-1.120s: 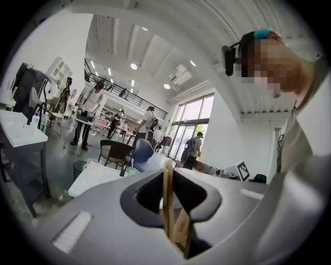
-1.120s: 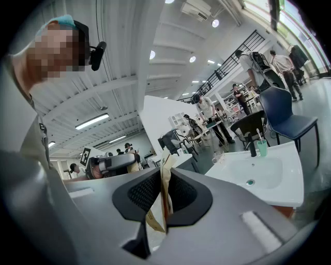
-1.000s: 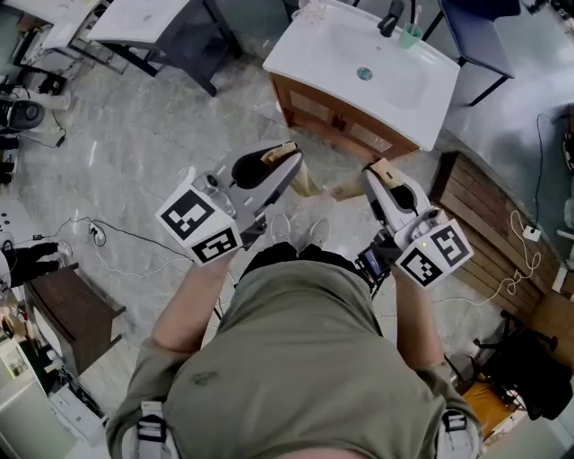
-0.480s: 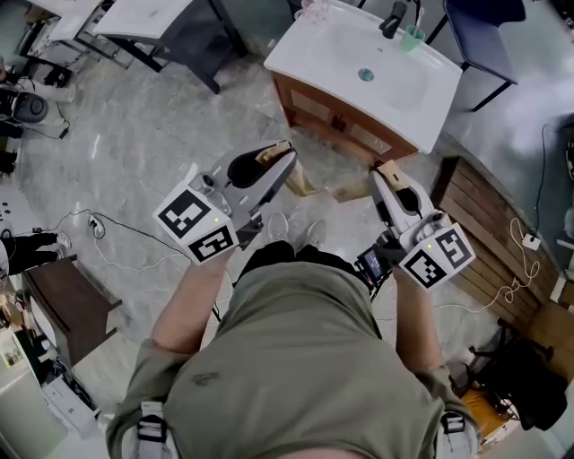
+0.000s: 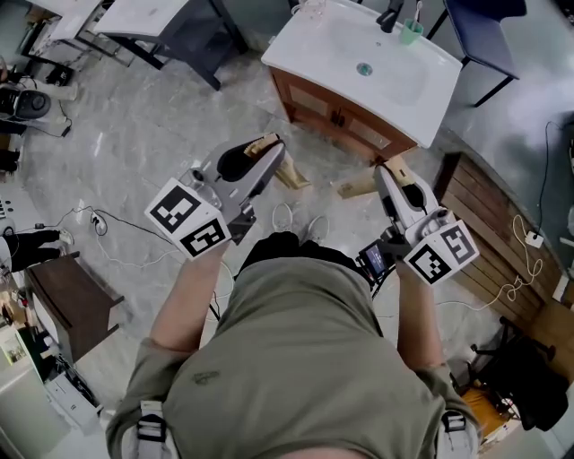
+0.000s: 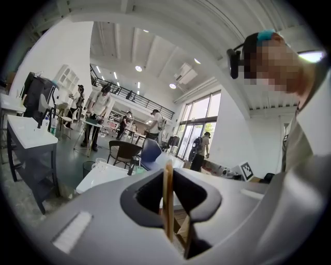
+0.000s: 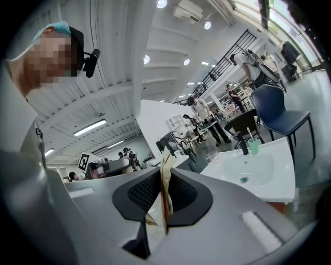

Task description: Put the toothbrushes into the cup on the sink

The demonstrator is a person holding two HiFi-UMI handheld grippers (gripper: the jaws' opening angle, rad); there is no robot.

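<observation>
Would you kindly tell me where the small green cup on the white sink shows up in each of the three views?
Head view: the small green cup is at the top, right of centre.
Left gripper view: the cup is tiny and faint, left of centre, just below mid-height.
Right gripper view: the cup is right of centre, near mid-height.
Shared landmark: the black tap beside it.

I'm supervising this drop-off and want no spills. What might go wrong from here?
The cup is small, stands at the sink's far edge beside the tap and already holds a brush, so pushing in another may tip it. The left tongs pinch a thin toothbrush, the right tongs a second toothbrush; either may twist or slip on the way.
</observation>
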